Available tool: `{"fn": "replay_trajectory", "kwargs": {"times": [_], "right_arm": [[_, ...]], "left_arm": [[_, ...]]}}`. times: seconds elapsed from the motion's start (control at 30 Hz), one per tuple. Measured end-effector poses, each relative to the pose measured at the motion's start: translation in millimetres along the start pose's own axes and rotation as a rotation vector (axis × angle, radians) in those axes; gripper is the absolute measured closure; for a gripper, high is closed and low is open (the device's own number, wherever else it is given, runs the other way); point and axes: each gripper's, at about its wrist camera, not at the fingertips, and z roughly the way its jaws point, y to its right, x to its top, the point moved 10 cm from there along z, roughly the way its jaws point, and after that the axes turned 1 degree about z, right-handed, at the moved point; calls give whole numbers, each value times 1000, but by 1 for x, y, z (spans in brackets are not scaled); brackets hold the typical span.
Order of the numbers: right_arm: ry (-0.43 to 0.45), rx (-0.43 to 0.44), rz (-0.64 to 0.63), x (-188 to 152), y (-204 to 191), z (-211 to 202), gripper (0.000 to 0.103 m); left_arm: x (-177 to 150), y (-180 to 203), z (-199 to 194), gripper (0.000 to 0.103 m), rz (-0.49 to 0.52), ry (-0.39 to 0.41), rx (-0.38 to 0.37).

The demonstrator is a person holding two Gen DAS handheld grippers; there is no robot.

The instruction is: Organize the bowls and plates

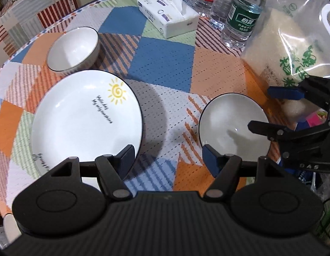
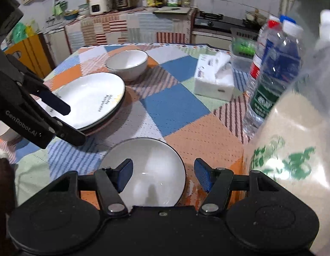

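A white plate (image 1: 86, 119) with a yellow sun drawing lies at the table's left; it also shows in the right wrist view (image 2: 90, 100). A white bowl (image 1: 74, 49) stands behind it, seen too in the right wrist view (image 2: 127, 63). A second white bowl (image 1: 231, 128) with a dark rim sits at the right, close under my right gripper (image 2: 162, 175). My right gripper is open, its fingers straddling the bowl's (image 2: 152, 170) right rim. My left gripper (image 1: 168, 160) is open and empty, above the cloth between plate and bowl. The right gripper (image 1: 263, 108) shows over the bowl's right side.
A patchwork cloth (image 1: 165, 64) covers the round table. A tissue pack (image 1: 169, 15), several water bottles (image 1: 241, 17) and a clear bag of rice (image 1: 293, 49) stand at the back right. A kitchen counter (image 2: 133, 23) with pots lies beyond.
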Motion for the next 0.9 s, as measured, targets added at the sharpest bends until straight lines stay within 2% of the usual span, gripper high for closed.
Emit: {"fn": "replay_trajectory", "kwargs": {"times": [0.17, 0.27, 0.4, 0.5, 0.57, 0.63, 0.7, 0.77, 0.87, 0.9], "right_arm": [[-25, -68, 0, -14, 6, 16, 35], [-88, -74, 24, -28, 8, 25, 35], [-120, -46, 71, -41, 7, 27, 36], [-115, -14, 120, -45, 5, 24, 49], [-120, -5, 161, -48, 6, 26, 64], [-126, 3, 199, -52, 6, 28, 70], [-129, -4, 207, -50, 7, 31, 73], [-124, -9, 221, -50, 8, 32, 79], [-125, -7, 255, -48, 10, 34, 82], [-124, -8, 261, -48, 11, 35, 83]], "left_arm": [[-5, 10, 16, 34, -39, 24, -51], [-10, 19, 28, 34, -20, -6, -82], [-13, 23, 38, 36, 11, -3, -72], [-19, 25, 48, 41, 4, -8, -75], [-23, 25, 54, 44, -6, -13, -78], [-26, 27, 59, 46, 7, -1, -74], [-28, 27, 62, 57, 19, 12, -66], [-29, 30, 64, 68, 11, 11, -91], [-29, 36, 65, 86, 4, 11, -125], [-29, 38, 64, 86, 8, 11, -125]]}}
